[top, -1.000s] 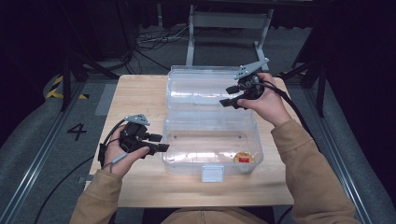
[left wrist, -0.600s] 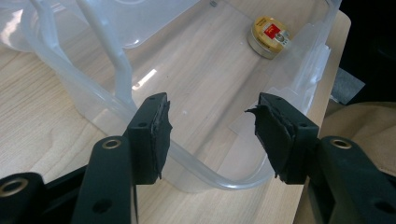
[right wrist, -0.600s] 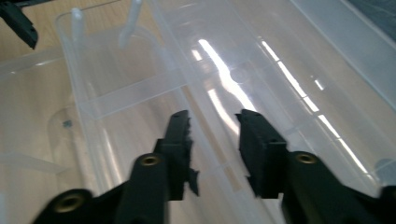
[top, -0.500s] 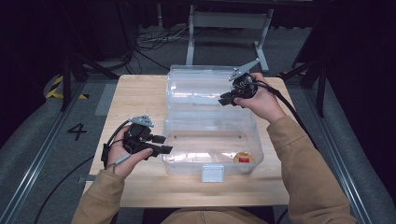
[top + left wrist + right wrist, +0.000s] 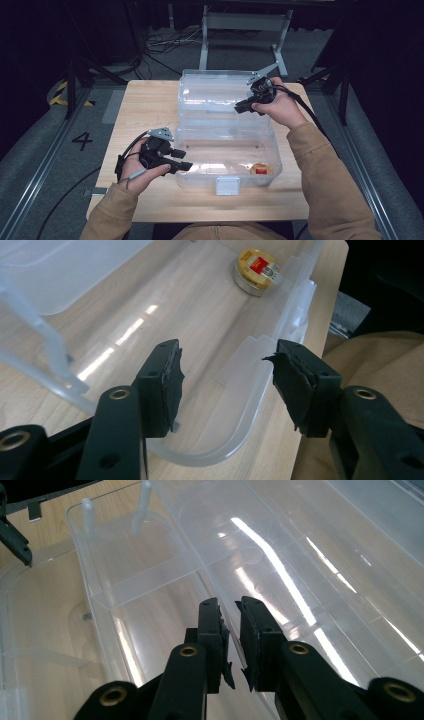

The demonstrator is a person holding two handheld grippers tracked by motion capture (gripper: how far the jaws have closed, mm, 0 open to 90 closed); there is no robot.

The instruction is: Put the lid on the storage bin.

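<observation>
On the pale wooden bench (image 5: pixel 150 107) a clear plastic storage box (image 5: pixel 227 155) lies open, its hinged lid (image 5: pixel 215 97) folded back flat on the far side of the box. The right hand-held gripper (image 5: pixel 243 107) hovers over the lid near the hinge line; in the right gripper view its black jaws stand close together with a narrow gap between them, and whether they pinch a thin edge of the lid there cannot be told. The left hand-held gripper (image 5: pixel 225 377) is open, its jaws spread wide on either side of the box's near left corner, one jaw inside the wall and one outside, not yet pressing on it. A small round tin (image 5: pixel 256 271) with a gold rim and a red label lies flat inside the box, toward the front right corner. The step in hand looks like closing the box: the left gripper is placed to steady the base while the right works on the lid. The next move likely calls for a firm pinch on the lid's thin rim and a lift over the hinge, with the base held so it does not slide. The plastic is glossy, translucent and slightly flexible, with moulded ribs and rounded corners, so it may slip between the worn, ragged rubber pads (image 5: pixel 170 372) of the jaws.
</observation>
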